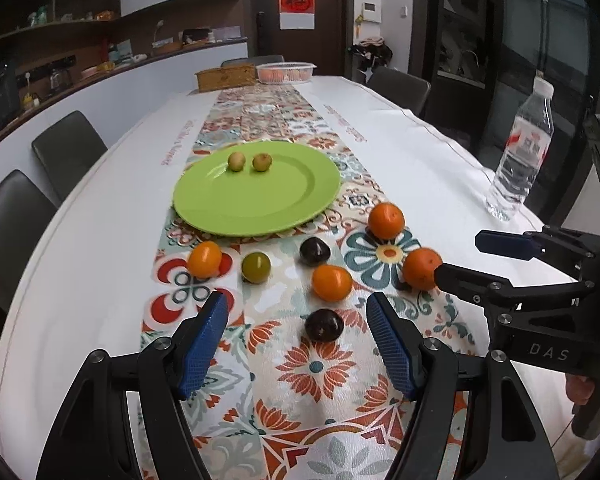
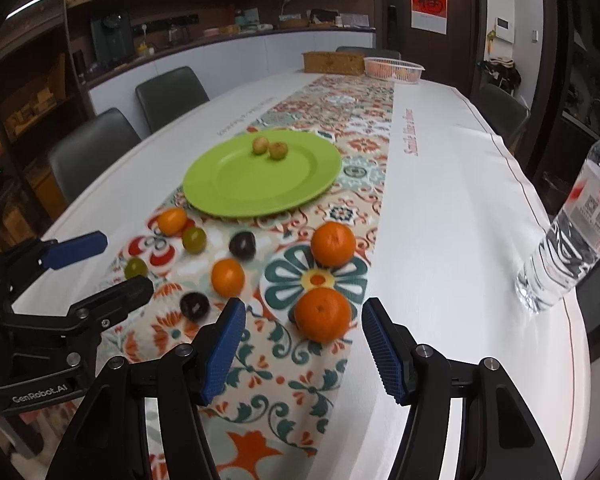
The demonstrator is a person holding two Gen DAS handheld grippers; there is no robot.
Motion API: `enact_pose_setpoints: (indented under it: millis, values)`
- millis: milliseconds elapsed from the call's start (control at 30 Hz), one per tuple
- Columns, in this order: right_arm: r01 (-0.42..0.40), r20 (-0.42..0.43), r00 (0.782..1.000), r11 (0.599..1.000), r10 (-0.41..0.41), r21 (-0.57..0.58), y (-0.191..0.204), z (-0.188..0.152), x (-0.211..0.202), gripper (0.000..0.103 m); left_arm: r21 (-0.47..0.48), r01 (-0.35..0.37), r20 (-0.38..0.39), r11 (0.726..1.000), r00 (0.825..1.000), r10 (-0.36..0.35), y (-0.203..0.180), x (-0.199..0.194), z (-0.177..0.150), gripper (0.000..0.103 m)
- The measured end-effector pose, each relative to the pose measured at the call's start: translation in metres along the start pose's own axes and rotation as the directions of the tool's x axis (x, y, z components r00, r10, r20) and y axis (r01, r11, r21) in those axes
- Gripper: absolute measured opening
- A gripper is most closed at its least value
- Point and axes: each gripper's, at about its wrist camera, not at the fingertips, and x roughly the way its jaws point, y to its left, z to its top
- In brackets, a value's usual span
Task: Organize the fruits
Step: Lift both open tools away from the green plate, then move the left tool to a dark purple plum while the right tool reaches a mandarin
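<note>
Both tools released, nothing held. Left tool [image 1: 296, 336] hovers over a dark plum [image 1: 324, 324]; right tool [image 2: 304, 340] frames the nearest orange [image 2: 323, 314]. Green plate [image 1: 220, 208] holds only two small fruits [image 1: 252, 161]; the rest lie loose on the worktop [image 1: 100, 220] runner, just in front of the plate. Risk: round fruit rolls if a fingertip clips it or the pinch lands off-centre. Tools sit near each other, could collide. Water bottle [image 2: 572, 236] cut off by frame edge; far basket [image 2: 394, 69] contents unclear.

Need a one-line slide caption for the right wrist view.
Open right gripper faces an orange; plate beyond.
</note>
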Motion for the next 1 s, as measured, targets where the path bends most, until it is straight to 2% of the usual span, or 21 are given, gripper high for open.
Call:
enact_pose_setpoints:
  millis: [267,533,733,867,1000]
  values:
    - [0.009,-0.058,0.998,1.0,-0.008,0.013,-0.008,-0.011,0.015,0.061,-0.006,0.03,-0.079,1.0,0.996,-0.03,-0.004,0.024,-0.01,0.07]
    - [0.008,-0.094,0.996,1.0,-0.006,0.014,-0.012,-0.013,0.031,0.061,-0.024,0.053,-0.137,0.998,0.989,-0.055,-0.004,0.046,-0.012,0.061]
    - [0.002,-0.11,0.994,1.0,0.0,0.019,-0.015,-0.009,0.043,0.061,-0.032,0.069,-0.162,0.997,0.984,-0.073,-0.005,0.059,-0.009,0.05]
    - [0.004,-0.116,0.993,1.0,-0.003,0.009,-0.015,-0.007,0.05,0.059,-0.041,0.088,-0.18,0.995,0.979,-0.094,-0.006,0.066,-0.007,0.039]
    - [-0.003,-0.126,0.992,1.0,0.003,0.001,-0.015,-0.006,0.056,0.053,-0.031,0.098,-0.186,0.995,0.977,-0.102,-0.008,0.069,-0.007,0.03]
